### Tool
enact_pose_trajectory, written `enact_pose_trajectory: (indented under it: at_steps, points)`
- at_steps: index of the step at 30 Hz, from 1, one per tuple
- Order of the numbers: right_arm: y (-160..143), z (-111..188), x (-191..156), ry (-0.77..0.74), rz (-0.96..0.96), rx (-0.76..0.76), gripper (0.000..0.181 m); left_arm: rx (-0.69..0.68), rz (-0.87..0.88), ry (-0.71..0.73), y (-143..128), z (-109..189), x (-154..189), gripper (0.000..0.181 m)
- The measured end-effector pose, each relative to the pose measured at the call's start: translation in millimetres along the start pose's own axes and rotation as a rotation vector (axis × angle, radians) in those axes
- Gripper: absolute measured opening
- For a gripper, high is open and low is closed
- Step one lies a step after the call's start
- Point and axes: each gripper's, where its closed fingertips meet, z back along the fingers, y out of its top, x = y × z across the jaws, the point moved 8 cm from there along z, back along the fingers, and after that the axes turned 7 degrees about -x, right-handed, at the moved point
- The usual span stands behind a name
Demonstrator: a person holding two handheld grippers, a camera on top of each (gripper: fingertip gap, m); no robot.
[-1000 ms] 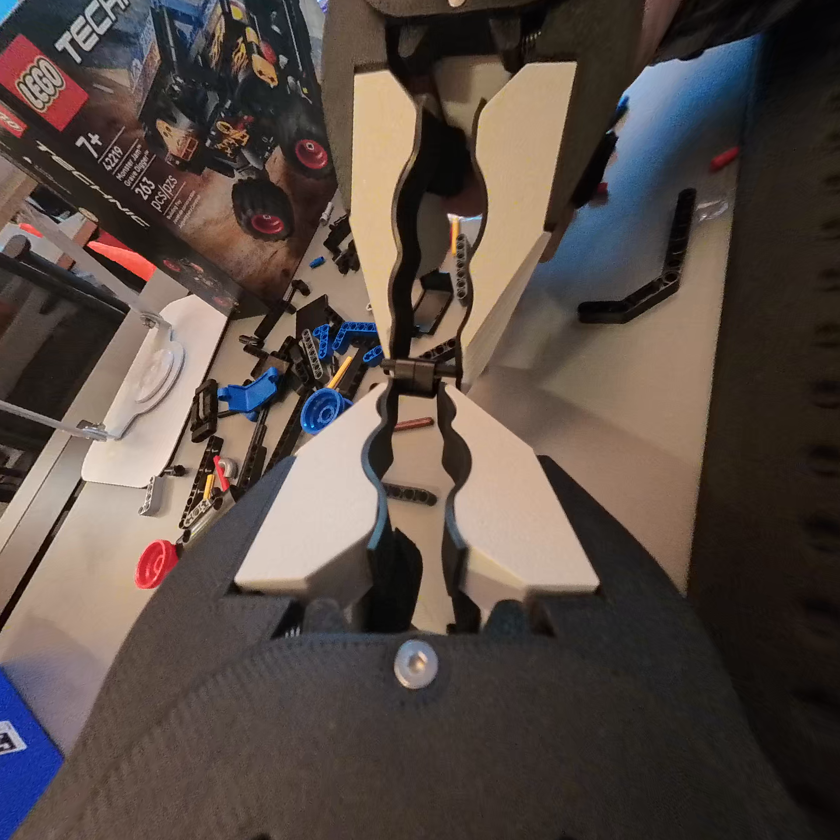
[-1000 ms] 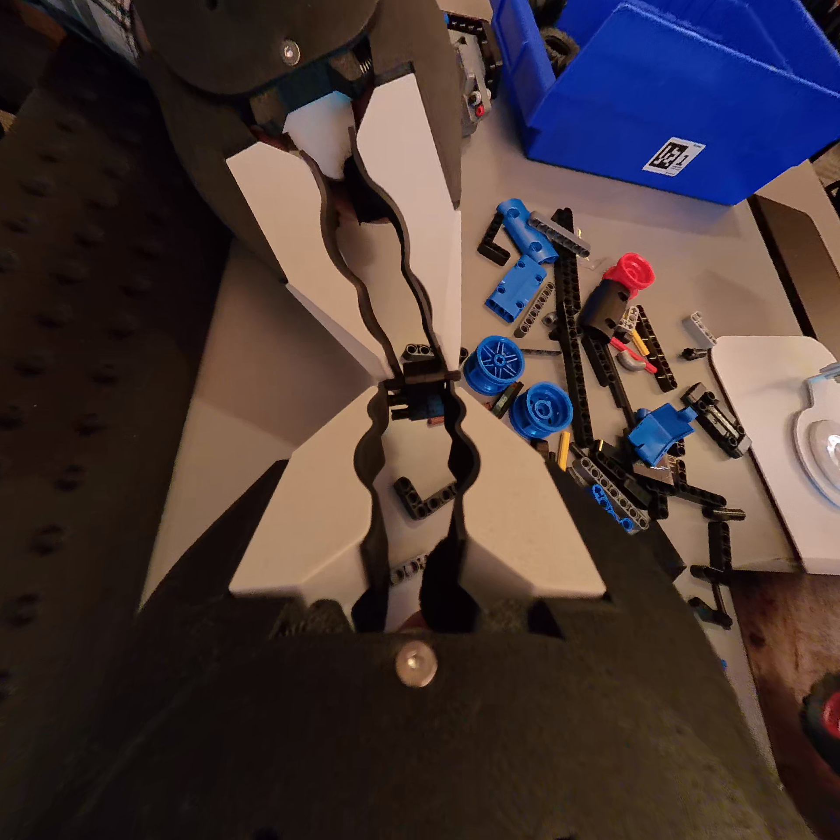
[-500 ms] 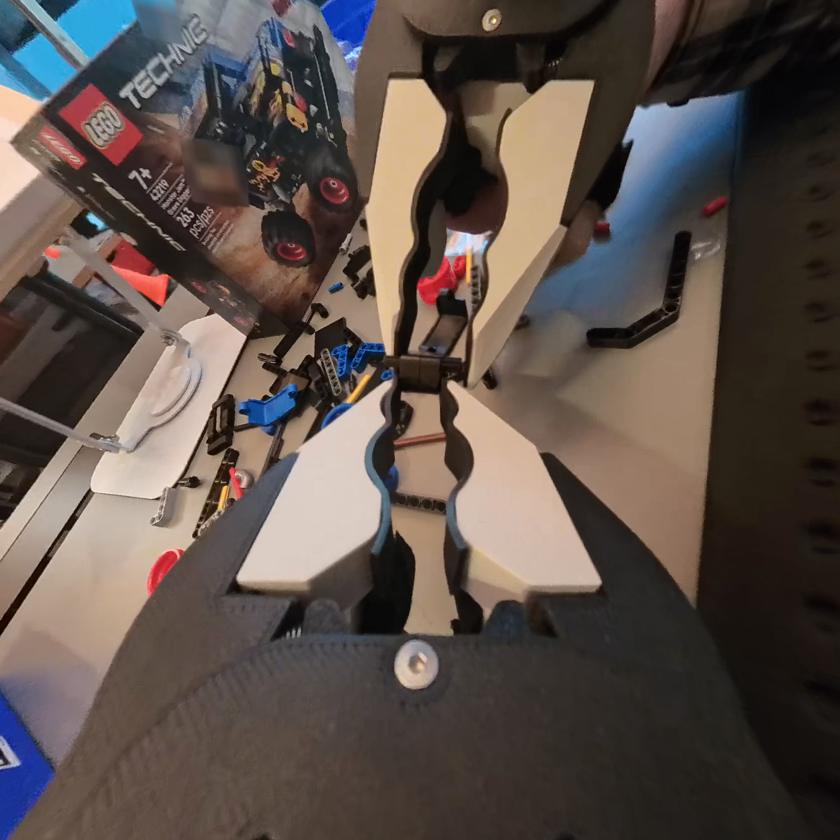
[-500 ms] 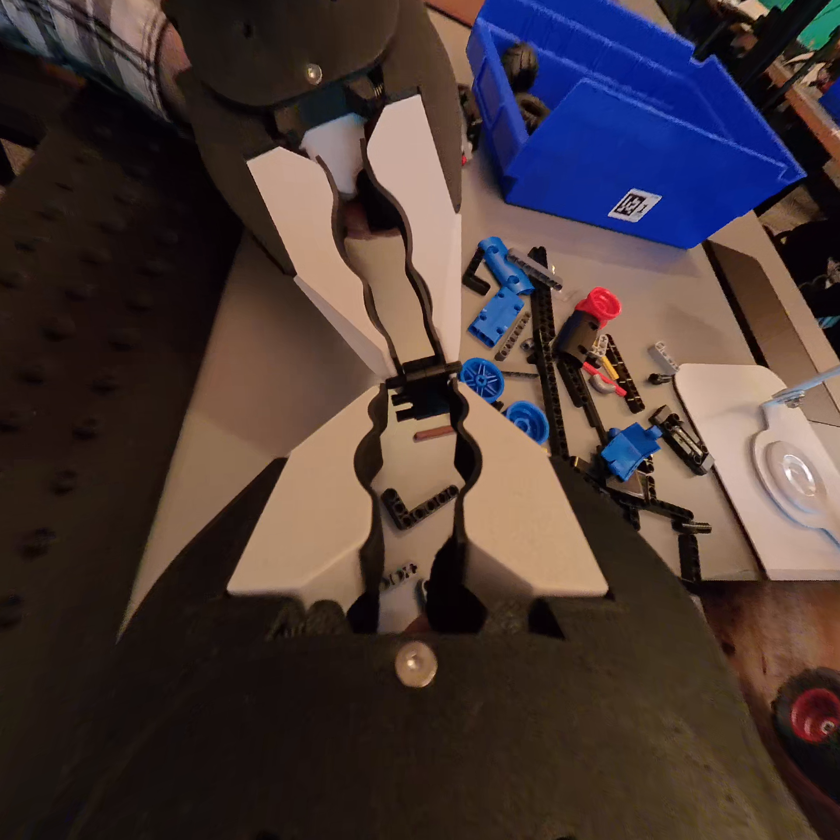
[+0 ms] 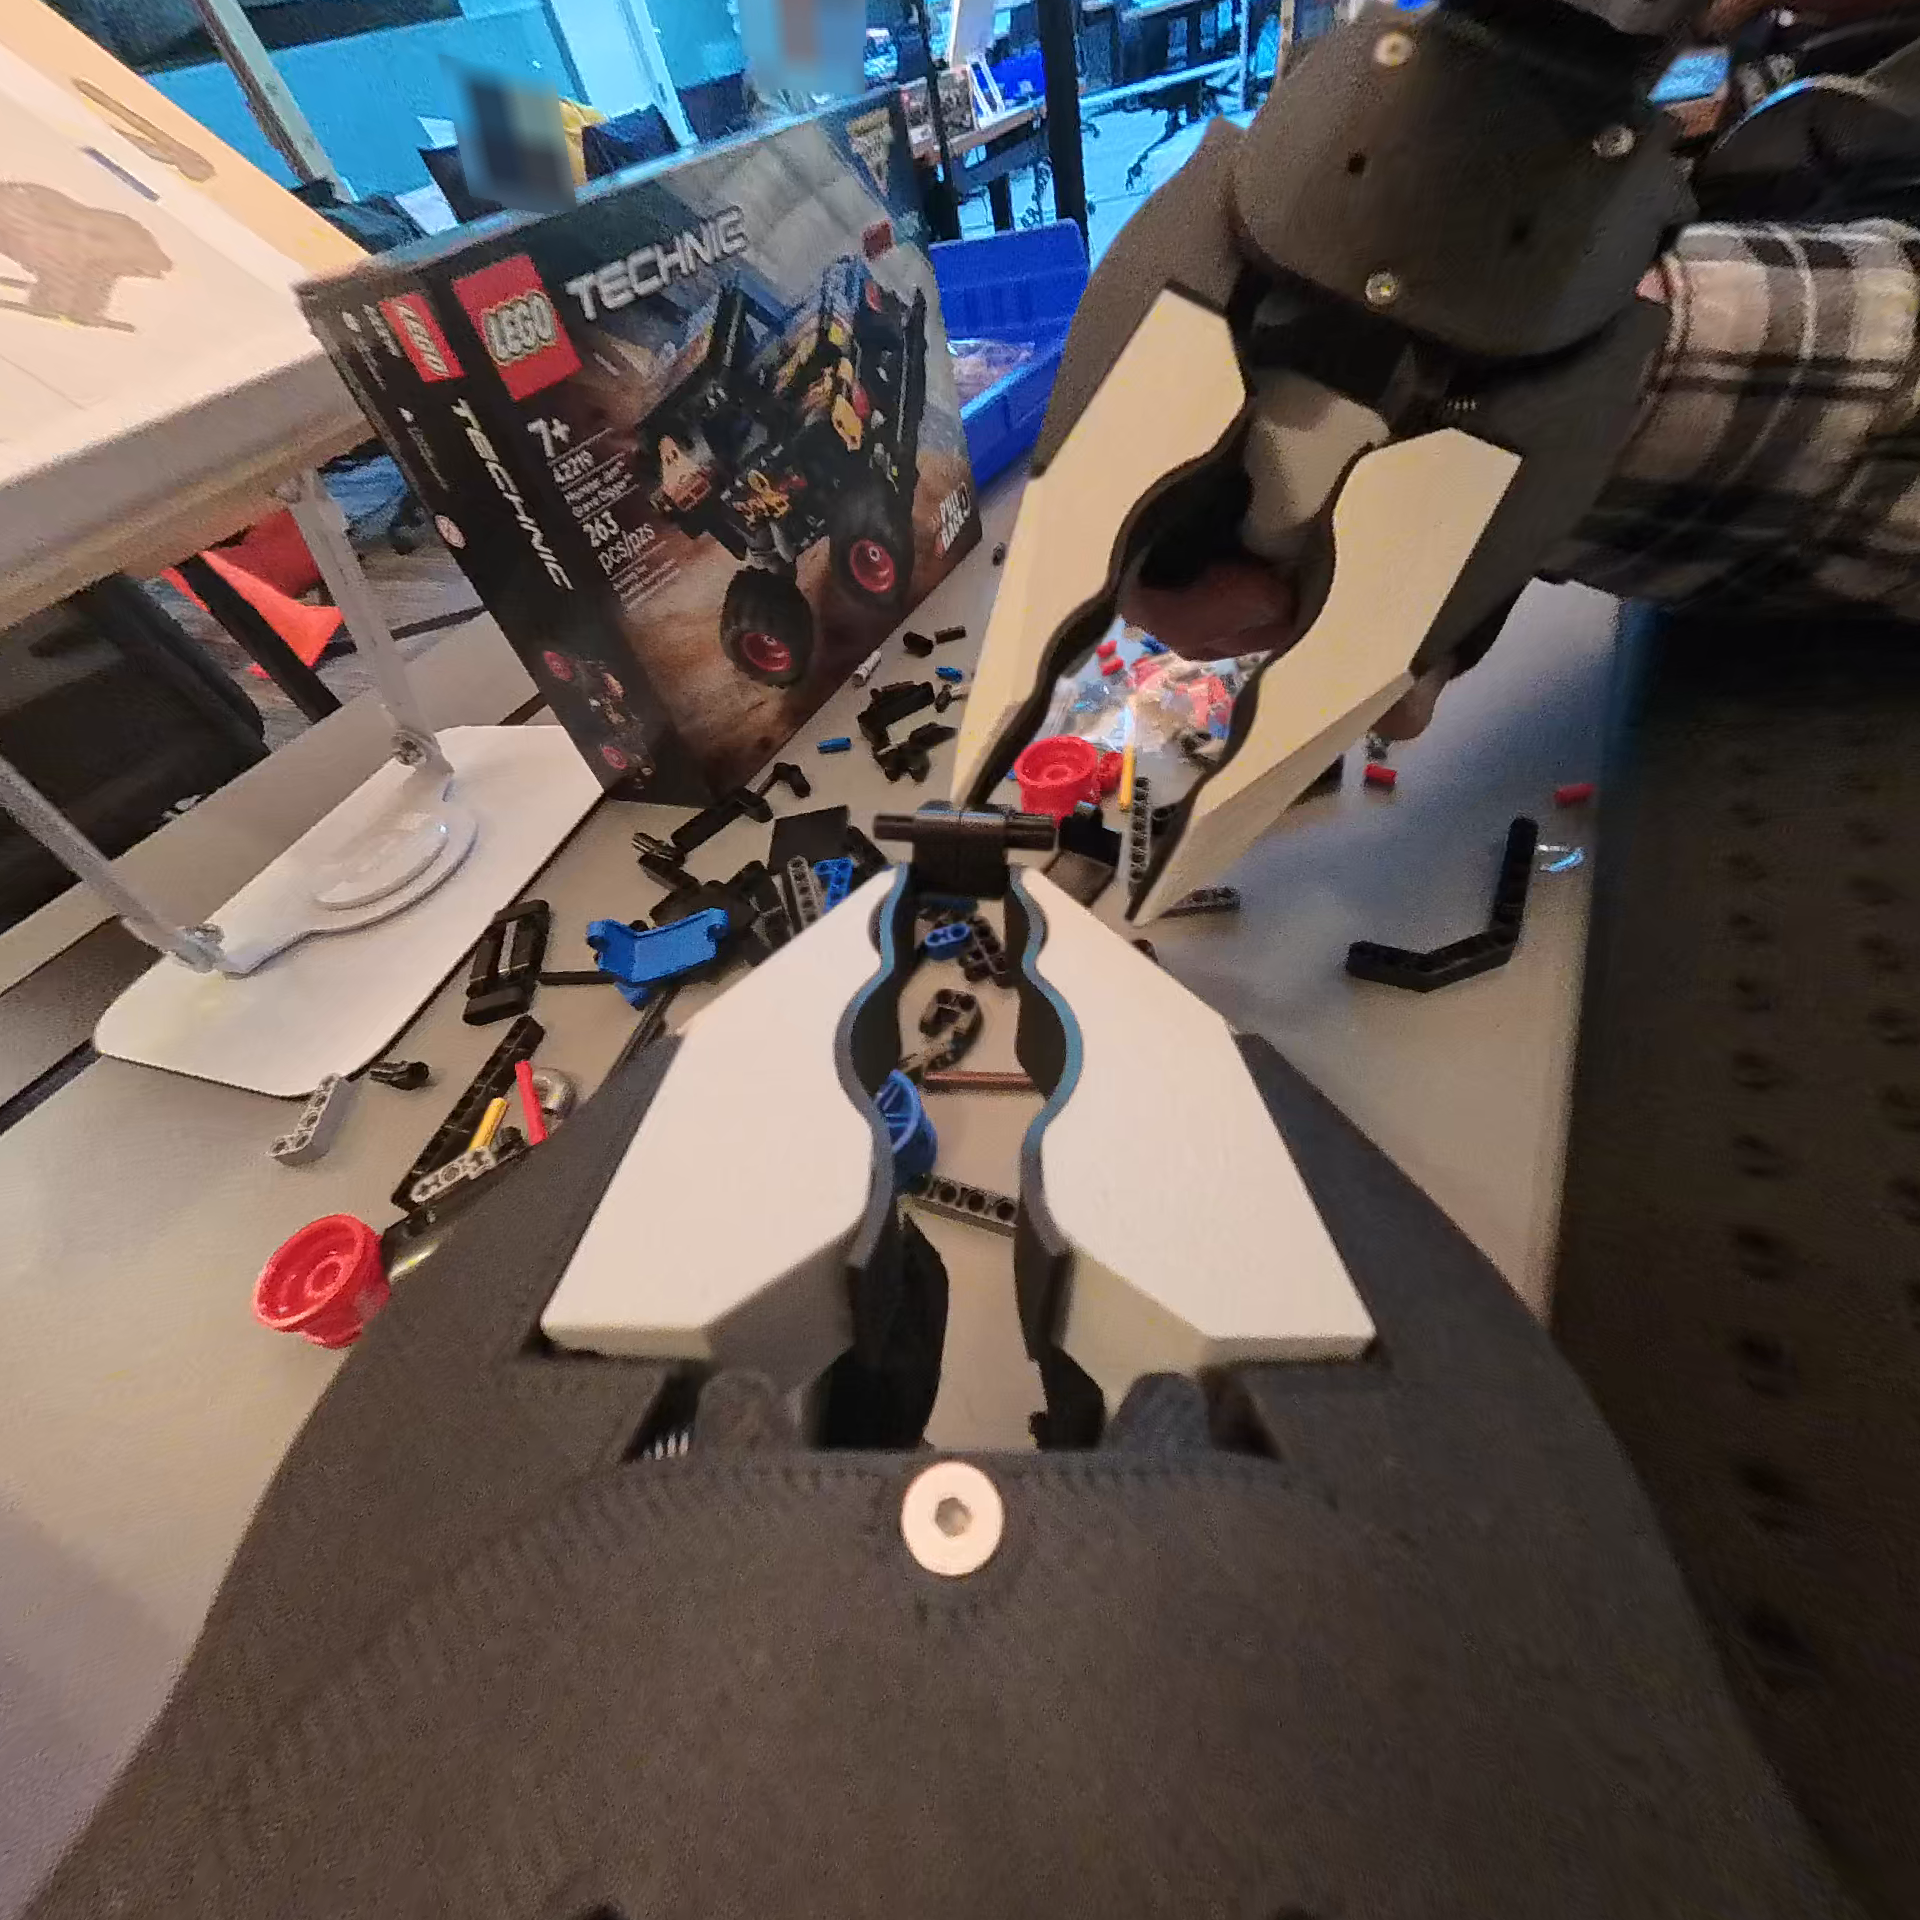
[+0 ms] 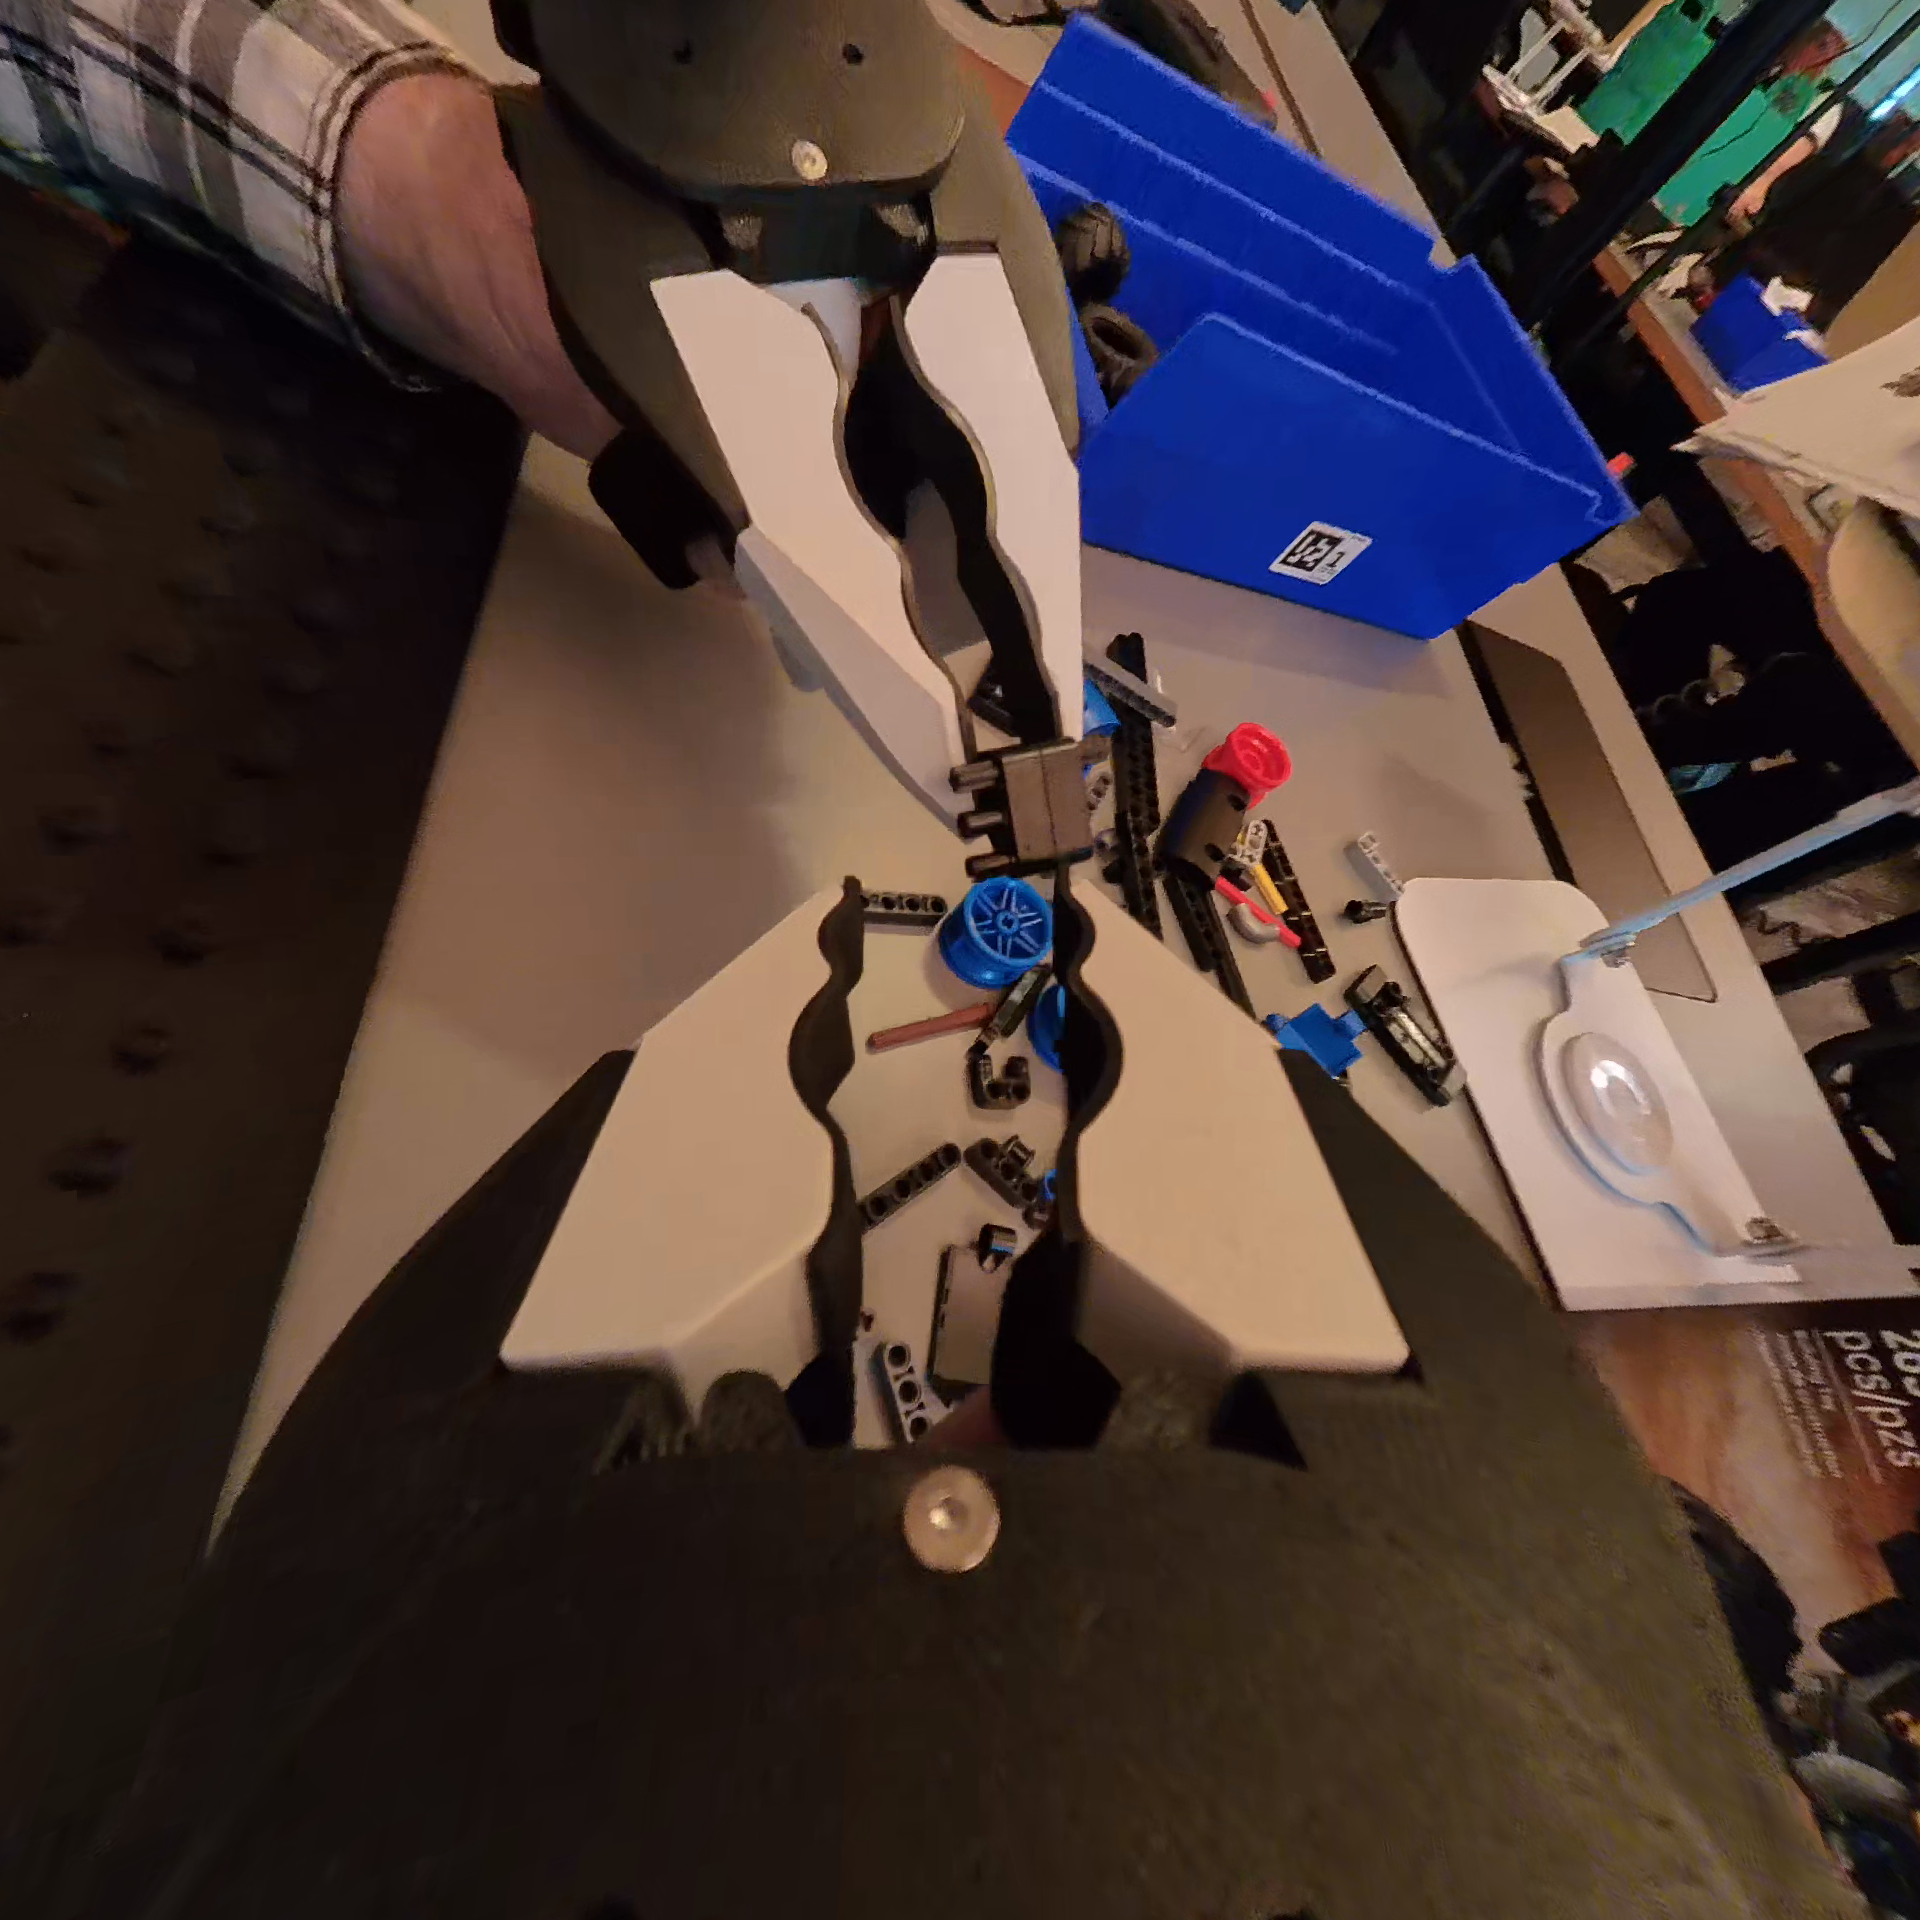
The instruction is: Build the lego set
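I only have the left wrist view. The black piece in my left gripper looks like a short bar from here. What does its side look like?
Observer: From the right wrist view, the black piece is a blocky assembly with three pins sticking out of one side.
Operator: I can't find any tyres. Are there some?
Observer: Yes, black tyres lie inside the blue bin, beyond the left gripper.
Operator: There's a sliver of blue behind my finger. What is it?
Observer: A whole blue wheel rim lying on the table, just below the held piece in that view.
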Motion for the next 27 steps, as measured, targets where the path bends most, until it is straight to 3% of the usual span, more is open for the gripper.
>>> enact_pose_trajectory:
  at_steps: [9, 14, 18, 27]
  points:
    - [2.6, -6.6, 3.6, -0.145, 0.057, -0.012, 0.035, 0.072, 0.091, -0.019, 5.7, 6.6, -7.9, 0.014]
    - [9.8, -6.3, 3.3, -0.331, 0.199, -0.02, 0.013, 0.114, 0.213, -0.089, 9.5, 6.4, -12.7, 0.014]
    - [13.0, -2.9, 4.5, -0.392, 0.213, 0.003, 0.001, 0.149, 0.291, -0.153, 9.7, 7.8, -14.7, 0.014]
    - [15.6, -8.1, 2.8, -0.417, 0.225, 0.015, 0.021, 0.182, 0.364, -0.17, 10.3, 9.9, -20.0, 0.013]
